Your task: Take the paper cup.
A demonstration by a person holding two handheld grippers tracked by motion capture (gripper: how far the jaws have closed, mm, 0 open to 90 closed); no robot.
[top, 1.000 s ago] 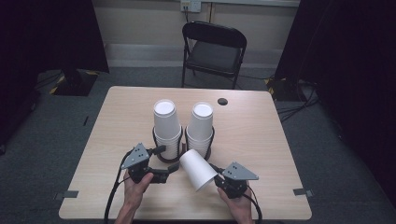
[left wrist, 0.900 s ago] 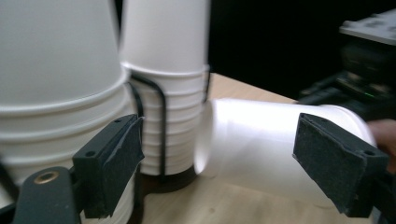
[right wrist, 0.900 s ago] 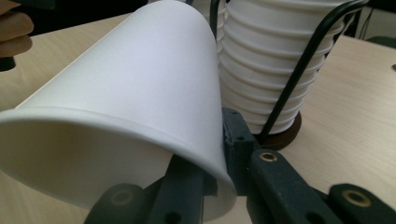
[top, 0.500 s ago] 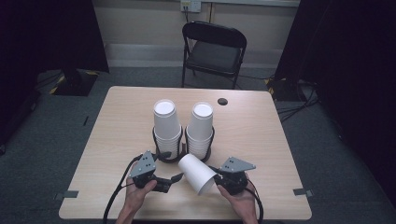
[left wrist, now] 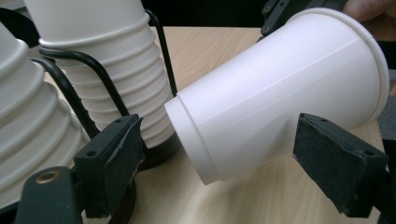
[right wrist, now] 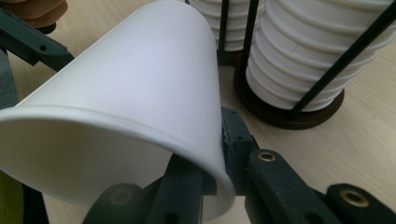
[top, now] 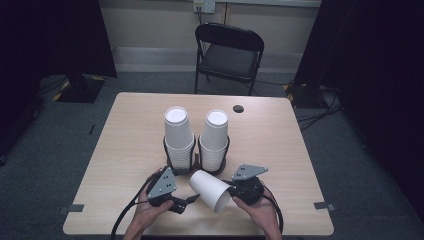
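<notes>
The room is dim with dark edges, soft light falls on the counter [top: 125,135], and both close views are slightly blurred.

Black folding chair [top: 229,55], grey carpet [top: 350,150]

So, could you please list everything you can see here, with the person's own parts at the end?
loose paper cup: one, white, on its side above the table's near edge, rim pinched by the right tongs
cup stacks: two, white, upside down in holders at mid-table
wire holders: two, black, around the stacks
table: one, light wood
grommet: one, dark, far side of the table
folding chair: one, black, beyond the table
left tongs: black, open, jaws either side of the cup's base
right tongs: black, shut on the cup's rim
hands: two, at the near edge
</notes>
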